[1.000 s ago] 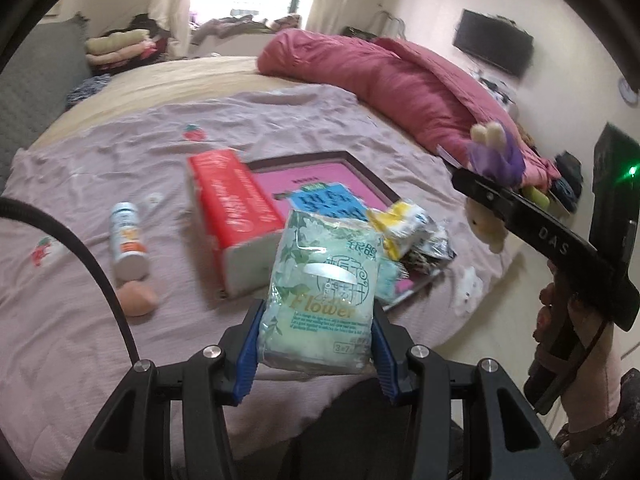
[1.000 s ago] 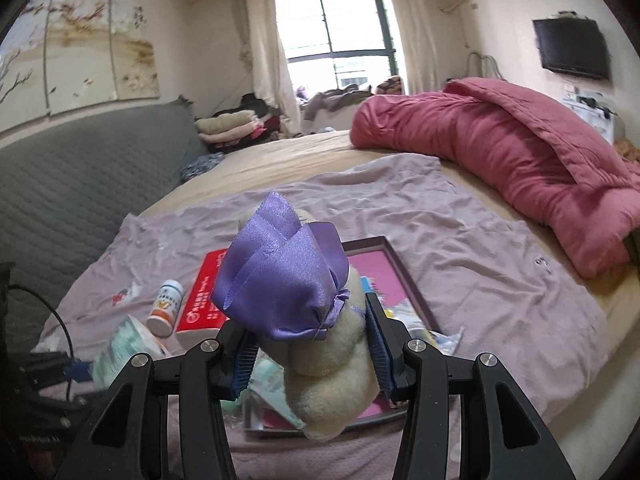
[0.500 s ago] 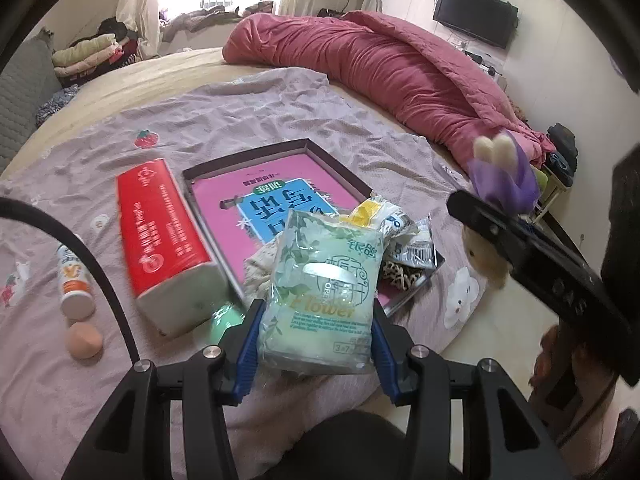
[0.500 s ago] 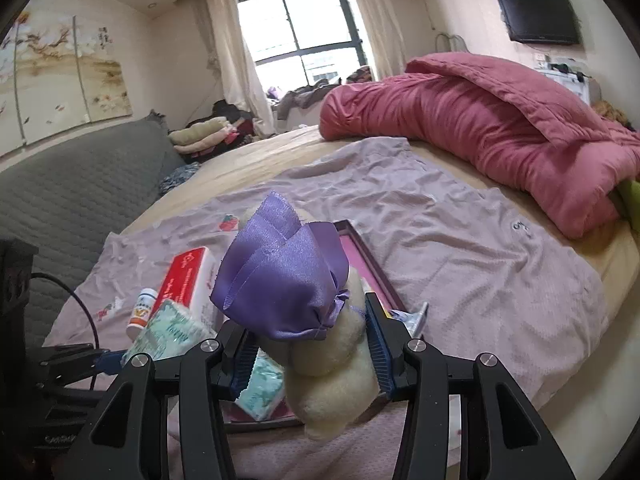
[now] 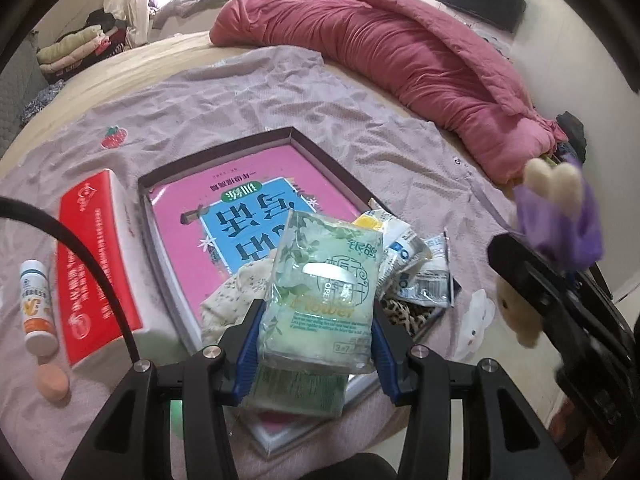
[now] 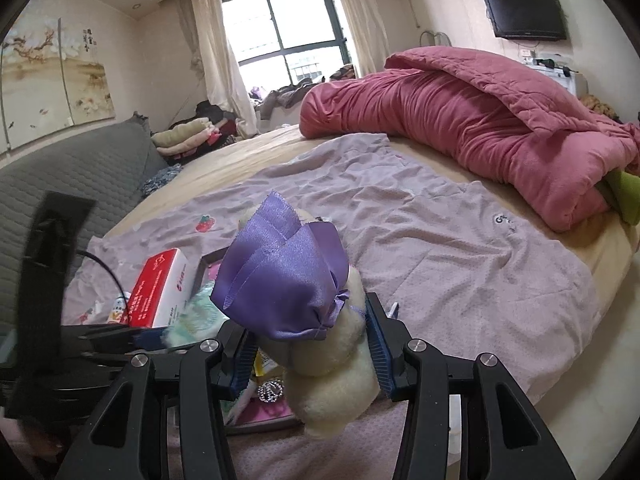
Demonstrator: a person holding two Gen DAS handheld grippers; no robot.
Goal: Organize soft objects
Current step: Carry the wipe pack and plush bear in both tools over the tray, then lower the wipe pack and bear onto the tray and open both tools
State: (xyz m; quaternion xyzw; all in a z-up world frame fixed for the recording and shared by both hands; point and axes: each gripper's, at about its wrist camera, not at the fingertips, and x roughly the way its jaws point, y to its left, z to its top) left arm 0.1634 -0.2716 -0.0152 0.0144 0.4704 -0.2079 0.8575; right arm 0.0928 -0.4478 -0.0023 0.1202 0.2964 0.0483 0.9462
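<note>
the left gripper [image 5: 316, 340] is clamped about half-way on a green tissue pack [image 5: 320, 292], its blue fingers [image 5: 248, 344] pressing both long sides, and the pack hangs over the near end of the dark shallow tray [image 5: 332, 164]. the right gripper [image 6: 308, 344] is closed to a similar width on a cream plush toy [image 6: 328, 364] with a purple satin bow [image 6: 280, 280], held above the tray's near corner.

risks, as i judge them: the tissue pack is slick film and gripped only at its lower part, so it could slide out or tilt when lowered. the tray already holds a pink book [image 5: 240, 216], a patterned cloth [image 5: 236, 296] and a loose heap of foil packets [image 5: 412, 268]; setting the pack on that heap could push packets over the rim. the plush is squashy, so it may sag out of the fingers, and its bow hides much of what lies below. the 2 grippers are near each other over the same corner and could knock together.

everything lies on a bed [image 6: 256, 160] spread with a wrinkled lilac cover [image 6: 440, 248], a soft, uneven surface. beside the tray are a red tissue box [image 5: 96, 264], a small white bottle [image 5: 36, 308] and a peach sponge [image 5: 52, 380]. a rolled pink duvet [image 6: 480, 120] lies along the far side. the room has a bright window [image 6: 288, 44] with curtains, a wall tv [image 6: 524, 12] and folded clothes [image 6: 188, 136].
</note>
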